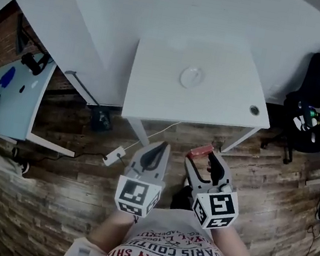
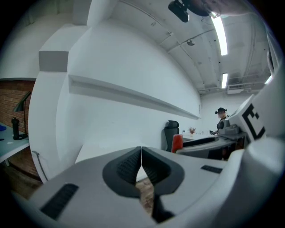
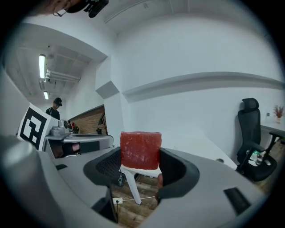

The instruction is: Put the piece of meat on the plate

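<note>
A wood-plank floor fills the lower part of the head view, seen from steeply above. On it stands a white rectangular table, with a black office chair off to its right and a pale blue side desk well apart to its left. The person holding the tools stands back from the table's near edge, so both grippers hang over the floor rather than the tabletop.

The left gripper has its two jaws pressed together with nothing between them; its own view shows the dark ribbed pads meeting in a thin line.

The right gripper is clamped on the piece of meat. The meat is a deep red block with a nearly square face, a slightly grainy surface and a paler, frosted look along its edges. It sits upright between the pads, rising above them, and from the head view shows as a small red strip at the jaw tips, just short of the table's near right corner.

A small round white plate rests near the middle of the table, well apart from the meat.
</note>
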`<act>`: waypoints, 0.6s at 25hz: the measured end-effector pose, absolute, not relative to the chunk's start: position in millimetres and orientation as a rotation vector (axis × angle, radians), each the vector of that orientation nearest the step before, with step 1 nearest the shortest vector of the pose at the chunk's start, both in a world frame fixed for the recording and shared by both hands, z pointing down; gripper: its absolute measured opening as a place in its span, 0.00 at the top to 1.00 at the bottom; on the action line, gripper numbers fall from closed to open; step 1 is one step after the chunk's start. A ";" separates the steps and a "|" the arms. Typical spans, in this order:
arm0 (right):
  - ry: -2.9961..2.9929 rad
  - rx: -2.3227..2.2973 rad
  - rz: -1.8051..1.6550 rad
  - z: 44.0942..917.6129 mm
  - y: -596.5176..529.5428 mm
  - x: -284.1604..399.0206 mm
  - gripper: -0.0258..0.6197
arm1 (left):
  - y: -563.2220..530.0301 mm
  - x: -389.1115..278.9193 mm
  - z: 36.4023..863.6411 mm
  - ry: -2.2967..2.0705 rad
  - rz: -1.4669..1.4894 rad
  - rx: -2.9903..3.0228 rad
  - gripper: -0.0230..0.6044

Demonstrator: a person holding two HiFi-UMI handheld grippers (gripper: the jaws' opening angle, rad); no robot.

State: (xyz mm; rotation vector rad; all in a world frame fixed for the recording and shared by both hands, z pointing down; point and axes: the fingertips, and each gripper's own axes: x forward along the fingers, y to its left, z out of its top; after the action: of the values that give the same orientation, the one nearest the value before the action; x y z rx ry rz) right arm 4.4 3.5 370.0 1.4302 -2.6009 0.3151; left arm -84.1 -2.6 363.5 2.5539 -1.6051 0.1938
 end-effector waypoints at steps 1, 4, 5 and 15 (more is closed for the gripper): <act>-2.606 1.418 0.308 369.1 -10.8 7.9 0.54 | -16.4 -80.7 362.4 -1.618 0.193 2.545 0.95; -2.610 1.380 0.259 368.2 -54.9 21.9 0.54 | -57.8 -68.9 361.8 -1.660 0.187 2.509 0.95; -2.607 1.371 0.243 368.5 -70.0 27.9 0.54 | -71.6 -63.7 362.0 -1.669 0.182 2.498 0.95; -2.592 1.305 0.236 383.8 -195.4 81.1 0.54 | -187.4 -18.0 370.8 -1.720 0.193 2.428 0.95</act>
State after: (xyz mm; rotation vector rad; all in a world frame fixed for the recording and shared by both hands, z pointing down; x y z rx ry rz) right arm 81.1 -195.4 383.8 1.3049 -2.5919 0.2359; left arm -18.0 -187.4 370.8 2.4284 -1.7195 0.1925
